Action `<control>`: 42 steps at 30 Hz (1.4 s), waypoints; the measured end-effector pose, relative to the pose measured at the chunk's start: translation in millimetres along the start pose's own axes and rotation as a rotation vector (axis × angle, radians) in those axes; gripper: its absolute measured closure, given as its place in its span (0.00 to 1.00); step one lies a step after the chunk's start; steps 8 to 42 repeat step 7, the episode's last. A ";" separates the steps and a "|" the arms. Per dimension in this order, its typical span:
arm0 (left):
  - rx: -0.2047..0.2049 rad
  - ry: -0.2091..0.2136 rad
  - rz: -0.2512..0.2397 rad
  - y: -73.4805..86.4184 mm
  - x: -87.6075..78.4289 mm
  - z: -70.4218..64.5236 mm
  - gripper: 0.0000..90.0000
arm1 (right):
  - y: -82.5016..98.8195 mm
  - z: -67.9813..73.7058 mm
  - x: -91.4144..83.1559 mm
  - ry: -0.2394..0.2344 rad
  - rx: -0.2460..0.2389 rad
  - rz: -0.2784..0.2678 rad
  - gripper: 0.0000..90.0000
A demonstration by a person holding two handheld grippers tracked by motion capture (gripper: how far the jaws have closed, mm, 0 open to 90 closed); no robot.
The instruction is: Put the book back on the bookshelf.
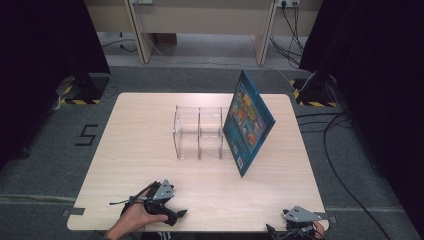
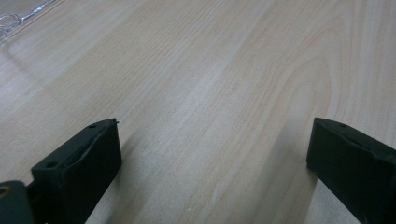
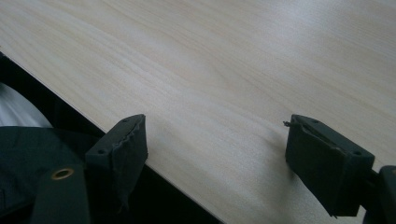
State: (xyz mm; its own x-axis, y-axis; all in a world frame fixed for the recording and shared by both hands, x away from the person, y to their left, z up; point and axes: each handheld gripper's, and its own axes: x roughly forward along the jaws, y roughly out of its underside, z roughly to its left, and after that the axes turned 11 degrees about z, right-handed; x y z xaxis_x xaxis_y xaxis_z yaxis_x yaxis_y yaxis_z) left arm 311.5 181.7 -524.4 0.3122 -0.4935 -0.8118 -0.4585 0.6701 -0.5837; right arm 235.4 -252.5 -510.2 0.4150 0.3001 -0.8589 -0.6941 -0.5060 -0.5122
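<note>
The left gripper (image 1: 172, 212) and the right gripper (image 1: 296, 226) rest at the near edge of the table (image 1: 140, 150), both with jaws spread wide and holding nothing. The blue book (image 1: 248, 122) leans tilted against the clear rack (image 1: 199, 132), well apart from both.

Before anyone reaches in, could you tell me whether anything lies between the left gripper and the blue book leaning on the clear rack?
Nothing visible does. Bare table lies between the left gripper and the blue book, which leans against the right end of the clear rack.
</note>
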 end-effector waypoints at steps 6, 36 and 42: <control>0.000 0.000 0.000 0.0 0.0 0.0 0.02 | 0.1 0.0 0.1 0.000 -0.002 0.001 0.24; 0.001 0.000 0.001 0.0 0.0 0.0 0.02 | 0.1 0.0 0.1 0.000 -0.002 0.001 0.24; 0.001 0.000 0.001 0.0 0.0 0.0 0.02 | 0.1 0.0 0.1 0.000 -0.002 0.001 0.24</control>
